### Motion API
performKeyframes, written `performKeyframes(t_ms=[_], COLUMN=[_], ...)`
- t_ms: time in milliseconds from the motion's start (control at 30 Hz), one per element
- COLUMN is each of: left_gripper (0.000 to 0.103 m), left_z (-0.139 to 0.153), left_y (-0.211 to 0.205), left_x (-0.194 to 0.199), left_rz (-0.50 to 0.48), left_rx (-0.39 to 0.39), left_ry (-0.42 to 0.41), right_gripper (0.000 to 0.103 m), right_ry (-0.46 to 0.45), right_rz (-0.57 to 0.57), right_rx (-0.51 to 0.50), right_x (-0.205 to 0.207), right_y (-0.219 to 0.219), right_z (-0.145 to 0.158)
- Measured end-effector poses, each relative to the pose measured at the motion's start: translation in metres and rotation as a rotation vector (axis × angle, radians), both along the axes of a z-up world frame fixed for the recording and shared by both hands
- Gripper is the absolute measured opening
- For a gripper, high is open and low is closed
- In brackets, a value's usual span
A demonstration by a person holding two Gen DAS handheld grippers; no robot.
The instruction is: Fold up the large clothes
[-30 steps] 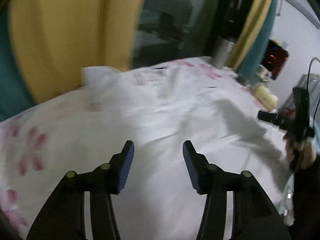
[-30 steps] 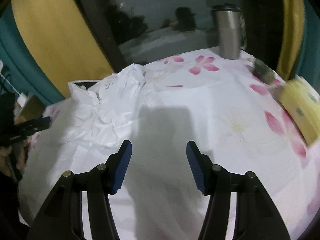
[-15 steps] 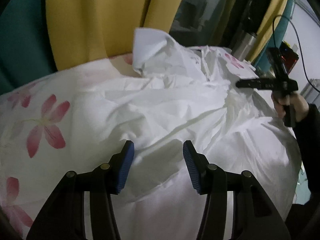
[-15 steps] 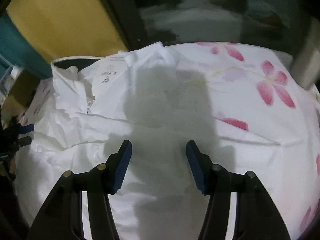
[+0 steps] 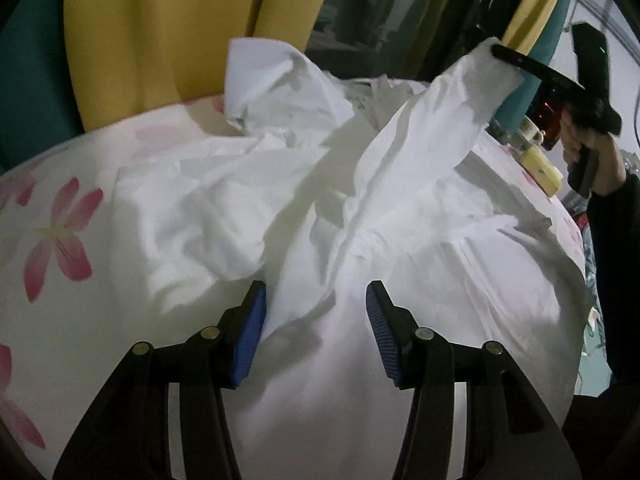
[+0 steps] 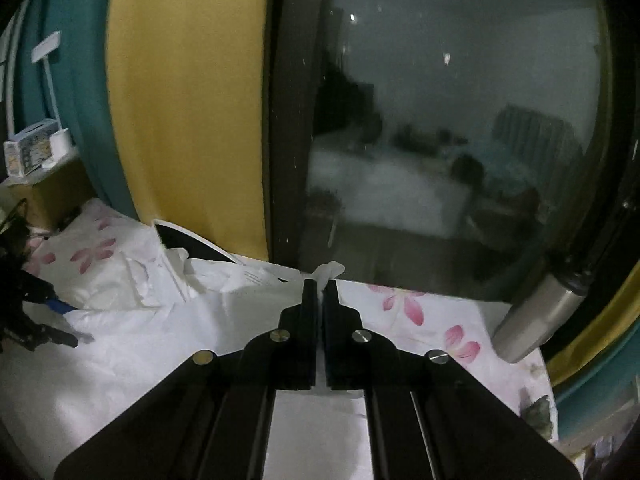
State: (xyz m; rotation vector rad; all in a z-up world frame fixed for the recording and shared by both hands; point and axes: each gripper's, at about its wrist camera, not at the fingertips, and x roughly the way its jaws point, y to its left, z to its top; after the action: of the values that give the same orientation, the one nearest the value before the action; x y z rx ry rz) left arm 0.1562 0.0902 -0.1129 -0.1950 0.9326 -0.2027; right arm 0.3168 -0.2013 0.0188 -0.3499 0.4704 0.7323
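A large white garment (image 5: 400, 248) lies crumpled on a bed with a white sheet printed with pink flowers (image 5: 56, 240). My left gripper (image 5: 316, 304) hovers low over the garment, open, with a loose fold of the cloth reaching between its blue pads (image 5: 252, 332). In the left wrist view, my right gripper (image 5: 500, 50) holds a corner of the garment lifted into a peak at the upper right. Seen from its own camera, the right gripper (image 6: 320, 284) is shut on the white garment (image 6: 200, 320), with a tuft of cloth (image 6: 330, 269) sticking out past its tips.
A yellow curtain (image 6: 184, 120) and a dark glass door (image 6: 460, 140) stand behind the bed. A steel flask (image 6: 536, 320) stands at the bed's far right edge, with a yellow box (image 5: 540, 164) and a cup nearby. A tissue box (image 6: 30, 152) sits on a shelf at the left.
The right gripper closed on a corner of the garment and raised it, rolling as it went. The left gripper sank a little closer to the cloth and stayed open.
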Motion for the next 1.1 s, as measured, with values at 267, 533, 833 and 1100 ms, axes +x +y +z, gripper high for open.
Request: performKeyframes(t_ms=[267, 533, 833, 1100], left_gripper=[0.054, 0.054, 0.054, 0.054], left_z=[-0.007, -0.006, 0.015, 0.018], left_y=[-0.01, -0.011, 0.005, 0.013], left_x=[-0.016, -0.029, -0.036, -0.003], left_rz=[-0.016, -0.011, 0.026, 0.082], left_rx=[-0.025, -0.014, 0.015, 0.036], left_ry=[0.018, 0.037, -0.001, -0.029], right_gripper=[0.004, 0.017, 0.047, 0.047], right_ry=[0.091, 0.316, 0.469, 0.429], right_rz=[-0.031, 0.001, -0.011, -0.068], right_rx=[-0.107, -0.09, 0.024, 0.056], right_x=[-0.058, -0.114, -0.129, -0.084], right_y=[-0.054, -0.101, -0.138, -0.119], right_z=[-0.073, -0.103, -0.115, -0.1])
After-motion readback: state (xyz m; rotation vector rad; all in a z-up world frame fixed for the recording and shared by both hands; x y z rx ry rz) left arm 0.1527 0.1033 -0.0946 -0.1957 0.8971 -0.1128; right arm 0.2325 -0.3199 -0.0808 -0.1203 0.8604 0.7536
